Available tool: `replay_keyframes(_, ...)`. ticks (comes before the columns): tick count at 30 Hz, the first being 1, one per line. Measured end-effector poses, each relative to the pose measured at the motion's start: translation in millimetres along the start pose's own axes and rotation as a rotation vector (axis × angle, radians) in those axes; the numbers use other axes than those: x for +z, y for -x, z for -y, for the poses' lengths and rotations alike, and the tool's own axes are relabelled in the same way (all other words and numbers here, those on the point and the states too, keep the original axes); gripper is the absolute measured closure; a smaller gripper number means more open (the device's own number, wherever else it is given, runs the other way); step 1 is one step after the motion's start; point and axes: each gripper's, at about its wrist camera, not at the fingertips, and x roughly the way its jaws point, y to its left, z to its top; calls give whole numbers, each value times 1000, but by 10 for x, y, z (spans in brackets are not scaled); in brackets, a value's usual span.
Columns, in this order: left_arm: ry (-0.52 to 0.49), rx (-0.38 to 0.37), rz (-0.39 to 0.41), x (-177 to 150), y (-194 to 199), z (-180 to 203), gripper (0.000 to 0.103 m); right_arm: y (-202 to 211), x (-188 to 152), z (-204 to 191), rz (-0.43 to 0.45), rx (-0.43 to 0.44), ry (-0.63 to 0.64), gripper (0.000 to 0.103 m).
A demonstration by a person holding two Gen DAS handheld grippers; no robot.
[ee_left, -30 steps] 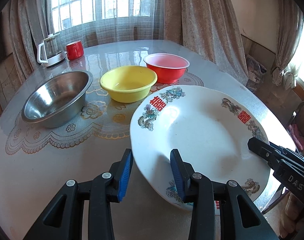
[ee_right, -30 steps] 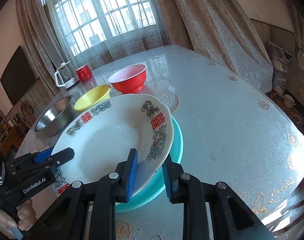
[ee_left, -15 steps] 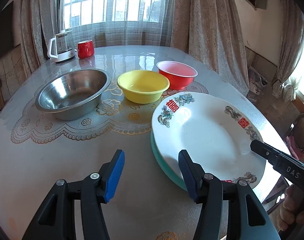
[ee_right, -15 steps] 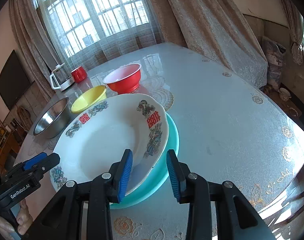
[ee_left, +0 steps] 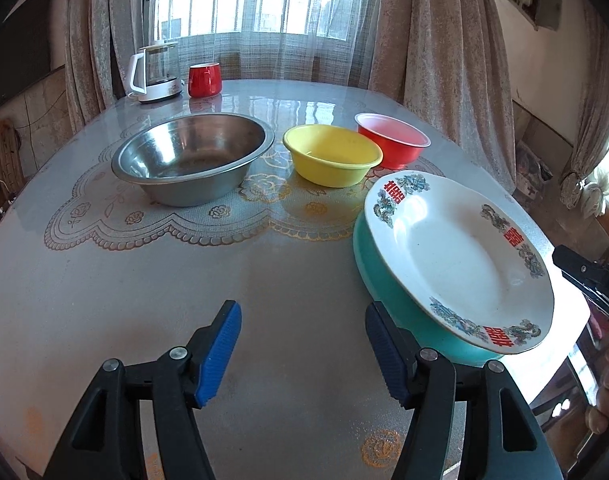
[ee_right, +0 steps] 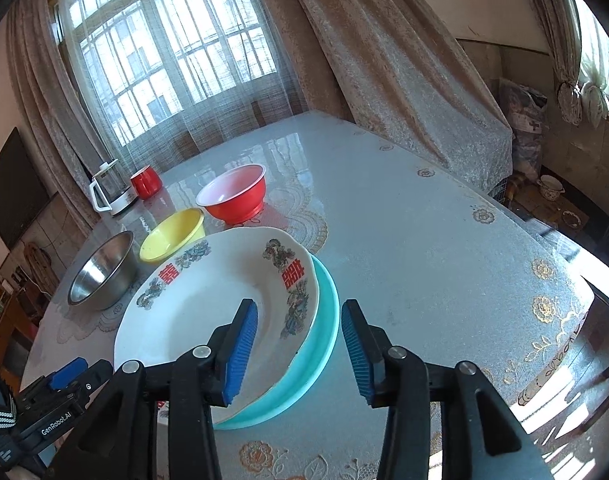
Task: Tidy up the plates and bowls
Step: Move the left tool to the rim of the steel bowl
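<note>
glossy white plate [ee_right: 208,312] nested on teal plate [ee_right: 324,320] | left claw [ee_left: 302,350] opening, empty | right claw [ee_right: 300,350] opening, empty

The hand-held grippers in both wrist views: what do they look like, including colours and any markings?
Both share a build: the left hand-held gripper and right hand-held gripper have black plastic finger arms with silver pivot screws and blue ribbed pads. Seen from the right wrist, the left unit's body reads "GenRobot.AI" in white, with a black-and-white striped strap beside it. No cables show.
</note>
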Motion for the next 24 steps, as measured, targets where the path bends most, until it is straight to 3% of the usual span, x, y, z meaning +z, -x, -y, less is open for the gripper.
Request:
replay_keyframes(12, 46, 43, -6, -106, 40, -298, 38, 123, 32, -222, 32, 34, 47, 59)
replay_keyframes(24, 94, 95, -31, -216, 90, -639, 36, 60, -151, -900, -33, 228, 227, 52)
